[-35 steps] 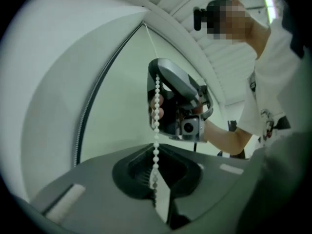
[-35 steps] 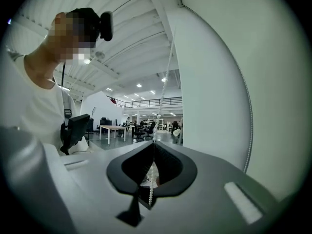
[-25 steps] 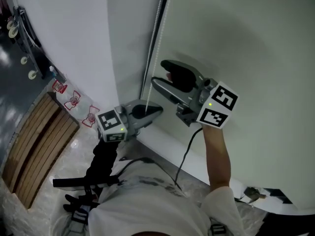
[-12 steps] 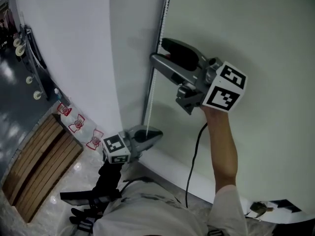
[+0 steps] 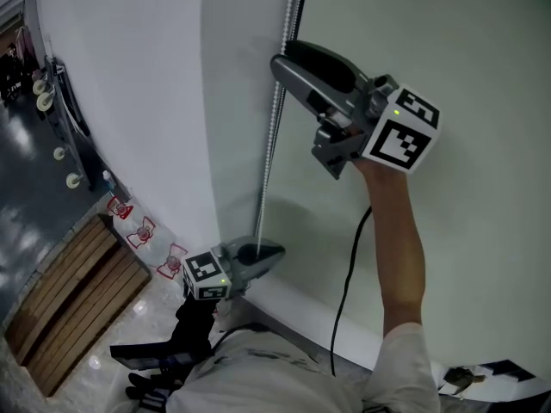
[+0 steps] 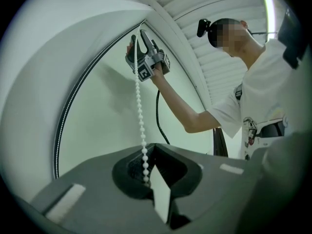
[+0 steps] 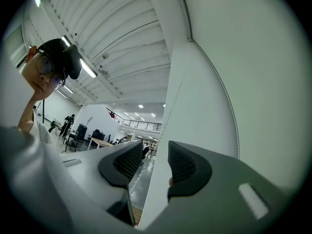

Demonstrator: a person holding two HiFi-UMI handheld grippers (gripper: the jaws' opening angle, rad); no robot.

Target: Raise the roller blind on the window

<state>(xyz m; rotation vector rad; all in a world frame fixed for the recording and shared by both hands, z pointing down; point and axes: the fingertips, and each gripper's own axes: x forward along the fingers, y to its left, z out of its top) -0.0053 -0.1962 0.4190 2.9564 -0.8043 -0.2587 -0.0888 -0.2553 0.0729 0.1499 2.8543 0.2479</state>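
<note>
Closing up top, right tool point(image 5: 282, 56) is straddling the vertical bead chain point(image 5: 268, 170) — not gripping yet — left tool point(image 5: 274, 253) pinching it below.

The head view looks steeply down the wall point(image 5: 129, 84) from above the person point(image 5: 267, 377). The left gripper view, low down, faces up along the bead chain point(image 6: 140, 116). The right gripper view, high up, faces the ceiling point(image 7: 117, 48). All three share that chain.
</note>
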